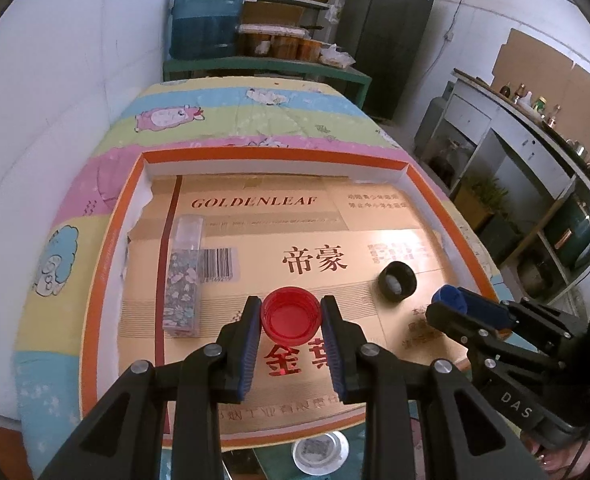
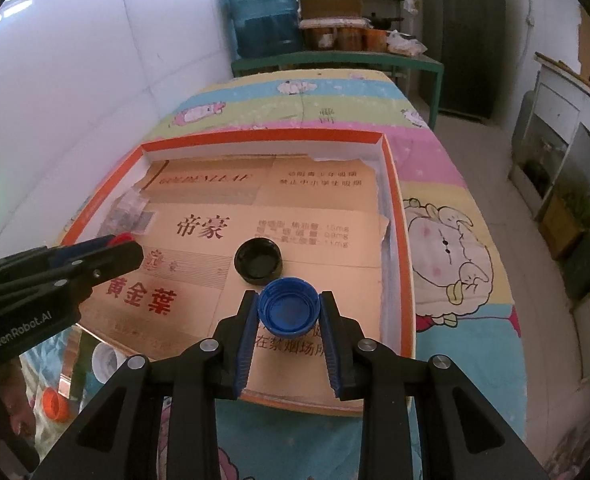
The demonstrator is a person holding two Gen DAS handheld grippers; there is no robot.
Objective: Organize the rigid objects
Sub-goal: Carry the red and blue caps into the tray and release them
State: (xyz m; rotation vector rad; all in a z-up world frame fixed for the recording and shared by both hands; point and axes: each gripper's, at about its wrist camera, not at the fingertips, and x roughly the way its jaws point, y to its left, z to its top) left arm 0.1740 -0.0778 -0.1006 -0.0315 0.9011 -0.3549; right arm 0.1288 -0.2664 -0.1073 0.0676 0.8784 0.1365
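My left gripper [image 1: 291, 312] is shut on a red bottle cap [image 1: 291, 314], open side up, over the front of the orange-rimmed box tray [image 1: 255, 154]. My right gripper [image 2: 289, 308] is shut on a blue bottle cap [image 2: 289, 306], also open side up, over the tray's front right. The right gripper also shows in the left wrist view [image 1: 451, 300], and the left gripper in the right wrist view [image 2: 123, 246]. A black cap [image 1: 396, 281] lies in the tray just beyond the blue cap; it also shows in the right wrist view [image 2: 258, 260]. A clear floral-print bottle [image 1: 184, 276] lies at the tray's left.
The tray sits on a table with a cartoon-print cloth [image 2: 447, 240]. A white lid [image 1: 319, 452] lies below the tray's near edge, and an orange cap [image 2: 53, 404] lies low at the left. A blue water jug [image 1: 205, 12] and shelves stand behind the table.
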